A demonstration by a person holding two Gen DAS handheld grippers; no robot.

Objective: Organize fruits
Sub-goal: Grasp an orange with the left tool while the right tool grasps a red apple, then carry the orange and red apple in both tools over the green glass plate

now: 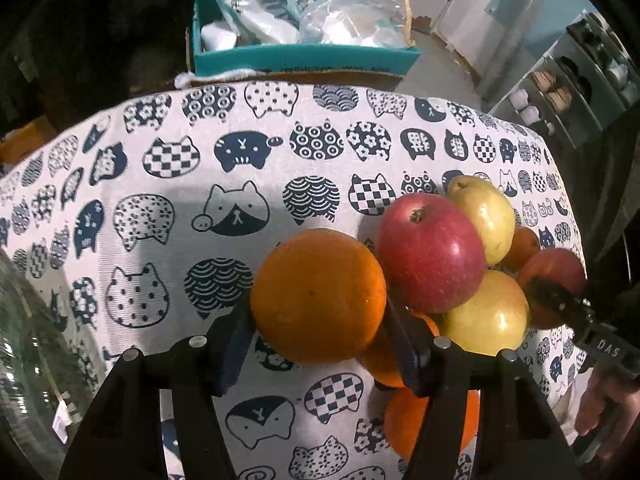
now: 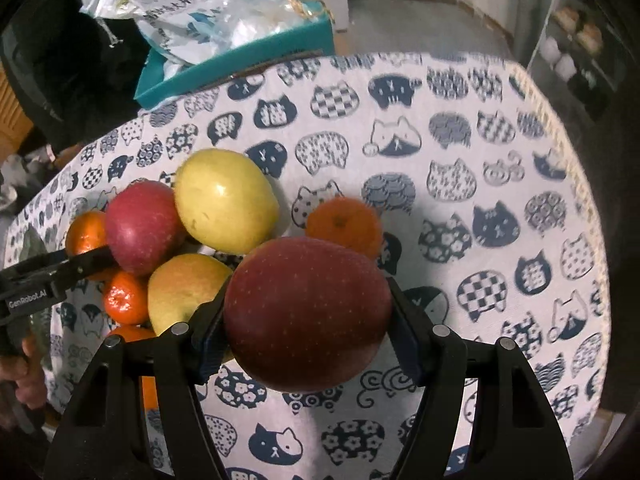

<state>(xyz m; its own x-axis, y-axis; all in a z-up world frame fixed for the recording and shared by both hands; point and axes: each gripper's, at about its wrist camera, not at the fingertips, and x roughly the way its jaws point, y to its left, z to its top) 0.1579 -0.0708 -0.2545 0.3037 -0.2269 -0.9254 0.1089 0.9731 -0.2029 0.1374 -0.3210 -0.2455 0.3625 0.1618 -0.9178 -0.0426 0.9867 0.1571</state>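
Note:
On the cat-print tablecloth (image 1: 200,200) lies a heap of fruit. In the left wrist view my left gripper (image 1: 320,324) is shut on a large orange (image 1: 316,296), with a pad against each side. Just right of it sit a red apple (image 1: 428,252), a yellow-green fruit (image 1: 484,216), a yellow apple (image 1: 488,312) and several tangerines. In the right wrist view my right gripper (image 2: 308,320) is shut on a dark red apple (image 2: 308,312), held above the cloth. To its left is the same heap: a red apple (image 2: 140,228), a yellow-green fruit (image 2: 224,200), a yellow apple (image 2: 184,288). A lone tangerine (image 2: 344,224) lies behind the held apple.
A teal box (image 1: 304,56) stuffed with plastic bags stands beyond the table's far edge. A clear glass bowl (image 1: 28,340) shows at the left margin of the left wrist view. Shelving (image 1: 572,88) stands at the far right. A person's hand (image 1: 604,404) holds the right gripper.

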